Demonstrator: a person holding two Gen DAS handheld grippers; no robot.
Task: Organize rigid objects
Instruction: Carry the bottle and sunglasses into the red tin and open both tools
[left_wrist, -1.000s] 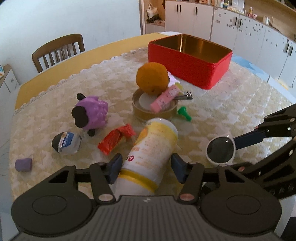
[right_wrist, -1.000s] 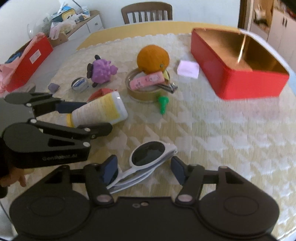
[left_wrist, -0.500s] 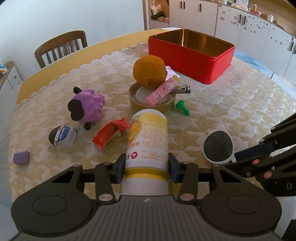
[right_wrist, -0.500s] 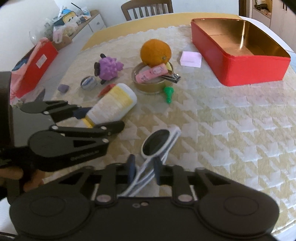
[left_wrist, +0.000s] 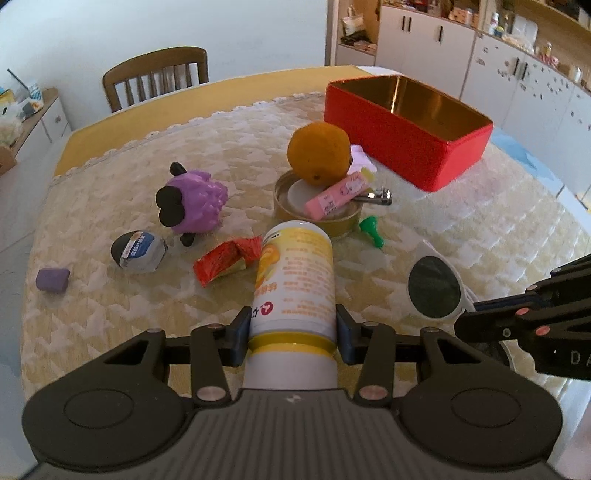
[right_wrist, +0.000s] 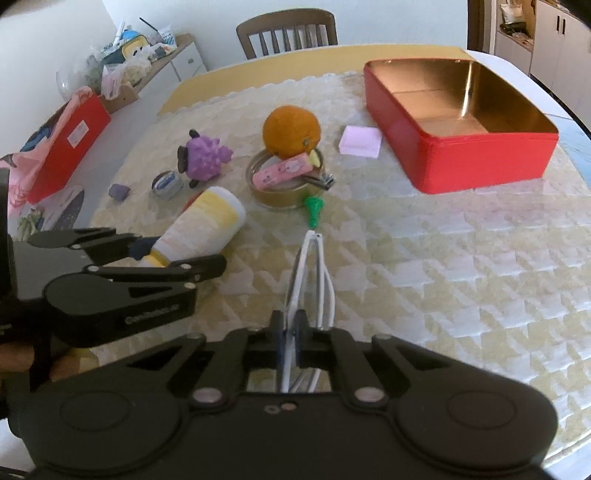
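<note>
Bottle (left_wrist: 293, 280) clamped near its cap in left gripper (left_wrist: 291, 332), sunglasses (right_wrist: 308, 280) pinched edge-on in right gripper (right_wrist: 291, 341), both well short of red tin (right_wrist: 480, 162), probably their destination; whether either has left the cloth is unclear.

A quilted cloth cover (right_wrist: 443, 258) lies on the table. The red tin (right_wrist: 480, 162) is glossy metal, gold inside. The bottle (left_wrist: 295, 280) is smooth plastic; the chair (left_wrist: 155, 77) is wood.
</note>
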